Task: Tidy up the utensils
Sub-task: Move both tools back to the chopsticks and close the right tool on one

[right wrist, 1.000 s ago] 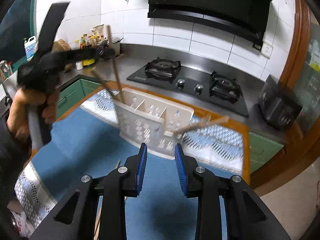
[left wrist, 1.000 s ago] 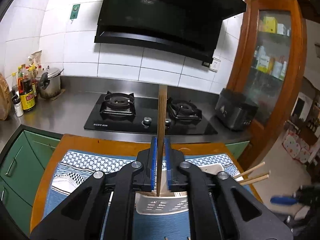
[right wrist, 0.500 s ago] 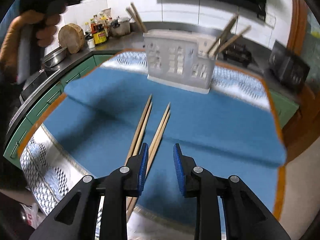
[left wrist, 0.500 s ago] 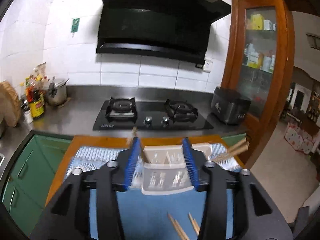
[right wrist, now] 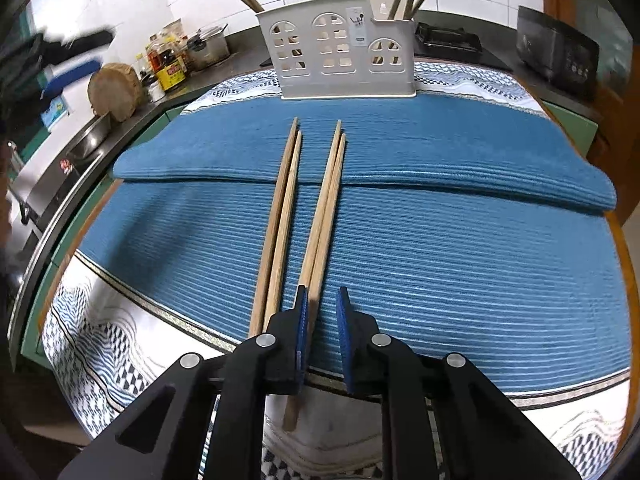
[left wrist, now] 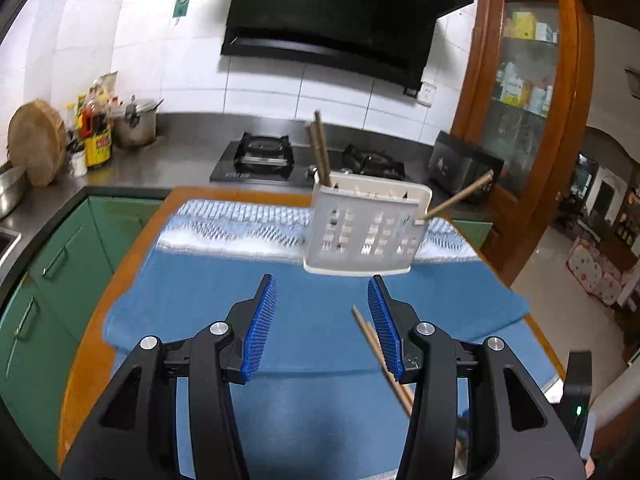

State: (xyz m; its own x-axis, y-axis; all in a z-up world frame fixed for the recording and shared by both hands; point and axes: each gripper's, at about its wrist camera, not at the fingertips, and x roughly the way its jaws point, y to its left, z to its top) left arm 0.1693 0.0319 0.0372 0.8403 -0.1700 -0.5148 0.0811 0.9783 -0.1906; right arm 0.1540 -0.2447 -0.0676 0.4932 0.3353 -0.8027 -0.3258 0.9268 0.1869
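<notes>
**Chopsticks on the mat, holder behind**

Four chopsticks [right wrist: 304, 216] lie in two pairs at frame centre on the blue mat [right wrist: 460, 240]. The right hand-held gripper [right wrist: 322, 312], narrow, straddles the right pair's near end, empty. The left hand-held gripper [left wrist: 322, 320] gapes wide, empty. The white holder [right wrist: 340, 56], upper centre, holds more sticks.

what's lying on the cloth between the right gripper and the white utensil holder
In the right wrist view, two chopstick pairs lie on the blue cloth between the right gripper and the holder.
</notes>
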